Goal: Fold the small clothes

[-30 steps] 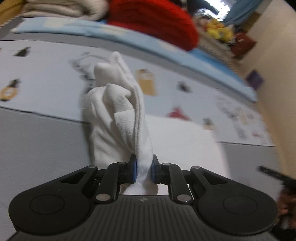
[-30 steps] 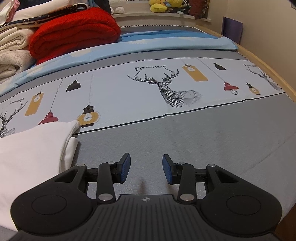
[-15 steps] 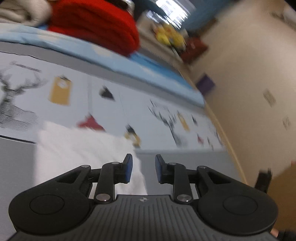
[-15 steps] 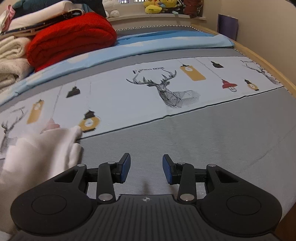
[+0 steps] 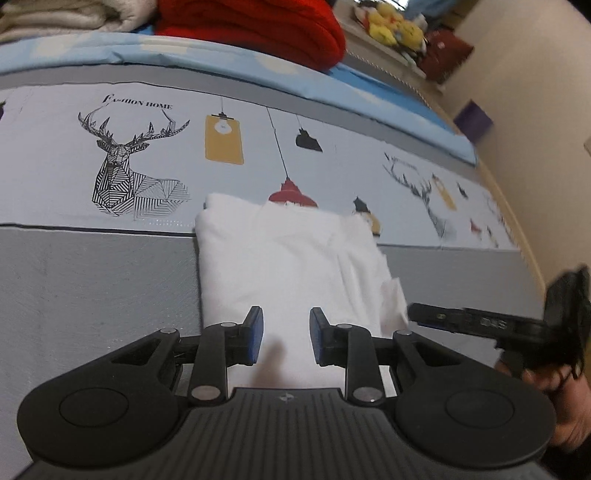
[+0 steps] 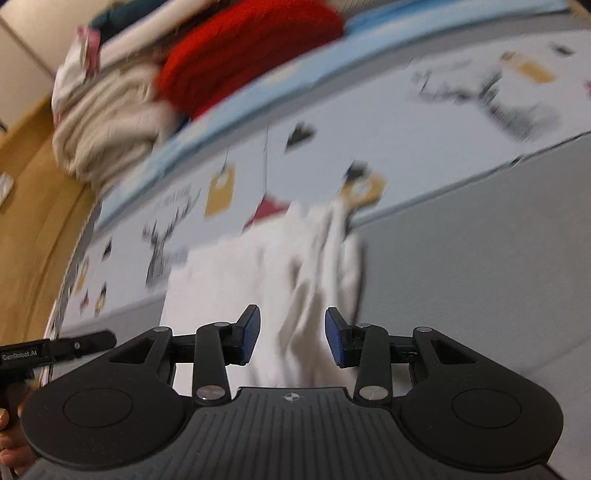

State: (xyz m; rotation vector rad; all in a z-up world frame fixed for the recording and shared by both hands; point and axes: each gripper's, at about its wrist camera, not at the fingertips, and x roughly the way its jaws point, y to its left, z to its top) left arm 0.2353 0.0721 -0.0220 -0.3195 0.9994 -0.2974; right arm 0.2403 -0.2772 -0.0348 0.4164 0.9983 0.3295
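Observation:
A white garment lies folded flat on the bed sheet, straddling the grey band and the printed pale band. My left gripper is open and empty just above its near edge. The other gripper shows at the right of this view, its tip beside the garment's right edge. In the blurred right wrist view the white garment lies ahead, rumpled along its right side. My right gripper is open and empty over its near part. The left gripper's tip shows at the far left.
A red knitted blanket and cream folded blankets are piled at the back of the bed. Yellow plush toys sit on a ledge behind. A beige wall and the bed's wooden edge run along the right.
My left gripper let go of the bunched white garment, which now lies flat and folded. My right gripper swung left from bare sheet to over the garment.

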